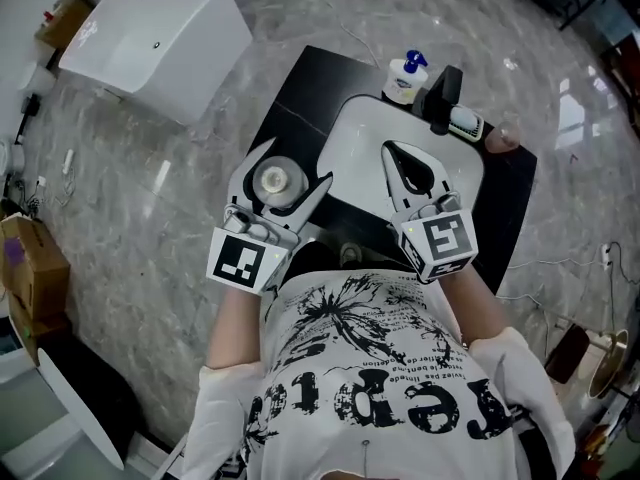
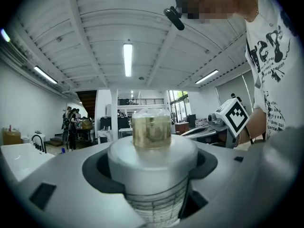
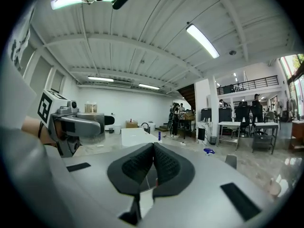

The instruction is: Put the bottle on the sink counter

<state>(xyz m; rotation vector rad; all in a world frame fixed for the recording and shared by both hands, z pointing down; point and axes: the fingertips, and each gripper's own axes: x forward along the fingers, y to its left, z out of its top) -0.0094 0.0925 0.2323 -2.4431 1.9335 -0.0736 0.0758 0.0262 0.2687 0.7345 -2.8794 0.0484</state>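
My left gripper (image 1: pixel 290 164) is shut on the bottle (image 1: pixel 272 181), whose round white top faces the head view. It hangs over the left side of the black sink counter (image 1: pixel 300 93), beside the white basin (image 1: pixel 352 128). The left gripper view looks up at the ceiling: the bottle (image 2: pixel 151 133), white with a clear yellowish cap, stands clamped between the dark pads (image 2: pixel 97 172). My right gripper (image 1: pixel 400 156) is shut on nothing, above the basin; its black pads (image 3: pixel 166 167) meet in the right gripper view. The left gripper (image 3: pixel 76 125) with its bottle shows there at left.
A soap dispenser with a blue pump (image 1: pixel 405 76), a black faucet (image 1: pixel 443 96) and a small dish (image 1: pixel 465 123) stand at the basin's far rim. A white tub (image 1: pixel 150 43) sits on the marble floor at upper left, a cardboard box (image 1: pixel 30 268) at left.
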